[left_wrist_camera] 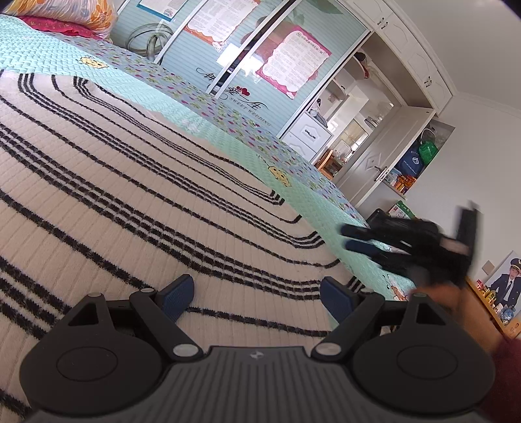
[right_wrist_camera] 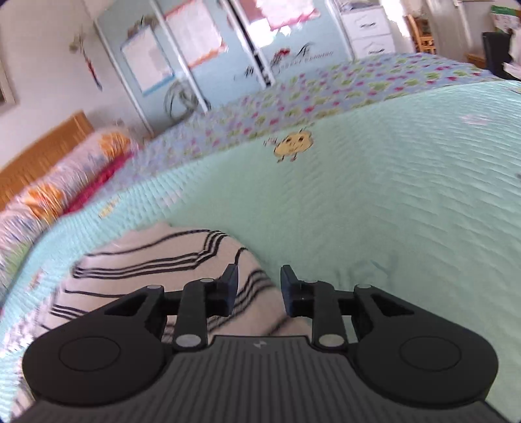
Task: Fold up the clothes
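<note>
Right gripper (right_wrist_camera: 258, 276) jaws apart, nothing between them, over the edge of a striped sweater (right_wrist_camera: 156, 257) on a green quilt (right_wrist_camera: 374, 201); view blurred.

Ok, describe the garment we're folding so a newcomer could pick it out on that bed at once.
Start at the bed, covered by a mint-green quilted bedspread with small flowers and yellow cartoon patches. Lying flat on it is the striped sweater, a cream ribbed knit, under the open left gripper. Its thin black stripes in groups set it apart from the pastel bedspread and the orange floral pillow at the head.
</note>
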The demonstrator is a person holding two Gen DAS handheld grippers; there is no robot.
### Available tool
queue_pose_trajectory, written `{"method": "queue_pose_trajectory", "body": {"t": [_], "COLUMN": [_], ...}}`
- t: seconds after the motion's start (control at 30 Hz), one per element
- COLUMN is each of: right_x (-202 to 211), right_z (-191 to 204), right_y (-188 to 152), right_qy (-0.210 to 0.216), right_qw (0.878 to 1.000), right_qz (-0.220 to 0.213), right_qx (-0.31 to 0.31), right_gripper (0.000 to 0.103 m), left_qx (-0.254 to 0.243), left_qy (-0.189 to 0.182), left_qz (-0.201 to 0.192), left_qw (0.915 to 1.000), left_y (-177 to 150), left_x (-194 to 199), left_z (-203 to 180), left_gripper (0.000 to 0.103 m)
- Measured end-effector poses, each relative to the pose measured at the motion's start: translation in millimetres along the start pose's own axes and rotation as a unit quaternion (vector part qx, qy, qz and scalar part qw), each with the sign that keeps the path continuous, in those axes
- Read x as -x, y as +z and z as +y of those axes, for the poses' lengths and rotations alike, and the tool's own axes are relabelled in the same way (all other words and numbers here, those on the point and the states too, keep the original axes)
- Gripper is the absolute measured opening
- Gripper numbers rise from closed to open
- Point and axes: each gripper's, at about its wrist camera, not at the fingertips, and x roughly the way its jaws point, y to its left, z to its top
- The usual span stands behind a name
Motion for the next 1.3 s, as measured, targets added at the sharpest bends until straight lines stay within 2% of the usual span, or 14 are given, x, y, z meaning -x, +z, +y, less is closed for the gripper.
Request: {"method": "queue_pose_trajectory", "body": {"t": [0.1, 0.17, 0.3, 0.33, 0.43, 0.6, 0.8, 0.83, 0.87, 0.93, 1.1, 1.17, 1.27, 1.3], "right_x": [90, 147, 237, 248, 241, 219, 203, 198, 193, 183, 194, 213, 212, 204], "right_z": [-29, -55, -104, -115, -139, -156, -151, -147, -142, -138, -116, -107, -115, -122], "right_y": [-31, -52, -87, -95, -107, -121, -118, -116, -115, -115, -102, -92, -87, -91], "right_qy": [-0.006, -0.049, -0.148, -0.157, -0.149, -0.168, -0.148, -0.150, -0.152, -0.150, -0.171, -0.195, -0.235, -0.243], "right_qw": [0.995, 0.987, 0.967, 0.965, 0.963, 0.948, 0.960, 0.965, 0.970, 0.974, 0.975, 0.969, 0.963, 0.963], "right_qz": [-0.070, -0.106, -0.129, -0.122, -0.066, -0.085, -0.090, -0.081, -0.073, -0.055, -0.081, -0.117, -0.101, -0.079], "right_qx": [-0.068, -0.111, -0.160, -0.171, -0.213, -0.258, -0.219, -0.198, -0.177, -0.162, -0.119, -0.095, -0.085, -0.086], "right_gripper": [0.036, 0.049, 0.051, 0.051, 0.051, 0.051, 0.062, 0.058, 0.038, 0.010, 0.007, 0.007, 0.007, 0.007], "left_qx": [0.000, -0.001, -0.004, -0.005, -0.007, -0.006, -0.007, -0.007, -0.007, -0.007, -0.005, -0.005, -0.005, -0.005], "left_qy": [0.000, 0.001, 0.005, 0.005, 0.006, 0.006, 0.005, 0.005, 0.005, 0.004, 0.002, 0.002, 0.001, 0.001], "left_qz": [0.000, 0.000, 0.000, -0.001, -0.001, -0.001, -0.001, -0.001, -0.001, -0.001, 0.000, 0.000, 0.000, 0.000], "left_qw": [1.0000, 1.0000, 1.0000, 1.0000, 1.0000, 1.0000, 1.0000, 1.0000, 1.0000, 1.0000, 1.0000, 1.0000, 1.0000, 1.0000], "left_y": [0, -1, -1, -2, -2, -2, -3, -3, -3, -3, -3, -3, -3, -3], "left_x": [0, 0, 0, -1, -1, -1, 0, 0, 0, -1, -1, -1, -1, -1], "left_z": [0, -1, -3, -3, -4, -3, -3, -3, -3, -4, -3, -3, -3, -3], "left_gripper": [0.088, 0.088, 0.088, 0.088, 0.088, 0.089, 0.090, 0.090, 0.090, 0.090, 0.090, 0.090, 0.090, 0.090]}}
